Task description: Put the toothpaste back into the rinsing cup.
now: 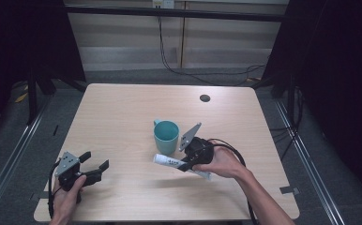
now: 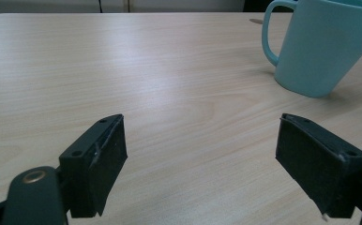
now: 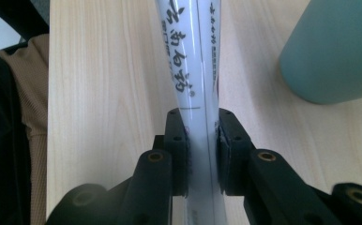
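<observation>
The near end of the white tube [image 3: 194, 70] is being cut off by the bottom edge of the right gripper view, and its far end by the top edge, so its cap cannot be made out there. The dark lettering printed along it is being shown too blurred to be read with certainty. In the high view, the middle of the tube [image 1: 167, 161] is being hidden behind the right gripper [image 1: 187, 165] and the person's right hand [image 1: 221, 162].

A teal mug [image 1: 166, 136] is being seen upright on the wooden table [image 1: 123, 108], just behind the tube and close to the right gripper; its handle is being turned towards the far left. In the left gripper view the mug [image 2: 327, 44] is being cropped at the top right edge. A small dark round spot [image 1: 205, 98] is being shown near the table's far edge. Nothing is lying between the left gripper and the mug.

The tube is being clamped between the closed jaws of the right gripper [image 3: 201, 150], lying roughly level just above the table, its capped end pointing left. The left gripper [image 1: 94, 167] is being held low at the near left corner by the left hand [image 1: 69, 192], well apart from the tube, with its jaws spread wide and nothing between them.
</observation>
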Tool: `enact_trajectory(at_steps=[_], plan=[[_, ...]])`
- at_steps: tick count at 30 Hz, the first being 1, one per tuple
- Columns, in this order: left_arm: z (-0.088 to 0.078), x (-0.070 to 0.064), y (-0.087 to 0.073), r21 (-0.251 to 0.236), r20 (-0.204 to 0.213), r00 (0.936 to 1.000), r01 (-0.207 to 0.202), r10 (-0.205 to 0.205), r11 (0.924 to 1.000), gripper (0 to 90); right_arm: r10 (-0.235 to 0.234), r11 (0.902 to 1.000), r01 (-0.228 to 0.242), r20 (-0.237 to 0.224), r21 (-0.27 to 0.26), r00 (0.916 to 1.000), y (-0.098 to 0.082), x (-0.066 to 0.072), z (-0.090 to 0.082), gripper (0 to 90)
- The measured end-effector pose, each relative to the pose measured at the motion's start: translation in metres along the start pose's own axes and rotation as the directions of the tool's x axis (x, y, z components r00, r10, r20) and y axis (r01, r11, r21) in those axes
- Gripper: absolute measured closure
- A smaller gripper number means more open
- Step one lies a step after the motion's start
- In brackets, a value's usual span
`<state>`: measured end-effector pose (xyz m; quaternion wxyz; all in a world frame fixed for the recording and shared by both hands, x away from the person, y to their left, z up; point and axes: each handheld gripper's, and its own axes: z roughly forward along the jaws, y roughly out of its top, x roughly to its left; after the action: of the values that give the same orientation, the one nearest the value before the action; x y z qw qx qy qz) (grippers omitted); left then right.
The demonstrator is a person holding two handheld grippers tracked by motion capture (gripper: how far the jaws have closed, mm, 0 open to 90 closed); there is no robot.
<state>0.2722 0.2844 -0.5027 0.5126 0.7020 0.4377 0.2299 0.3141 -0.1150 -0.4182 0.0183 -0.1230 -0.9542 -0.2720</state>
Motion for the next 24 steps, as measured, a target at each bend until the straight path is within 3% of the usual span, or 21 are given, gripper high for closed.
enact_trajectory(at_steps=[6, 15, 20, 24], plan=[[0.000, 0.000, 0.000, 0.000, -0.001, 1.0000, -0.001, 0.001, 1.0000, 16.6, 0.022, 0.9951, -0.019, 0.030, -0.097, 0.9993, -0.004, -0.001, -0.007, 76.8], [-0.001, -0.001, 0.000, -0.010, -0.001, 0.9997, -0.025, 0.025, 0.9996, 16.5, 0.038, 0.9866, -0.031, 0.040, -0.160, 0.9985, -0.002, 0.001, -0.013, 76.7], [-0.001, -0.002, 0.000, -0.024, -0.004, 0.9995, -0.033, 0.033, 0.9992, 16.4, 0.061, 0.9721, -0.050, 0.040, -0.229, 0.9973, -0.001, 0.000, -0.017, 76.8], [0.000, -0.002, 0.000, -0.037, -0.008, 0.9992, -0.039, 0.039, 0.9986, 16.2, 0.071, 0.9673, -0.058, 0.044, -0.247, 0.9965, -0.001, 0.000, -0.017, 76.7]])
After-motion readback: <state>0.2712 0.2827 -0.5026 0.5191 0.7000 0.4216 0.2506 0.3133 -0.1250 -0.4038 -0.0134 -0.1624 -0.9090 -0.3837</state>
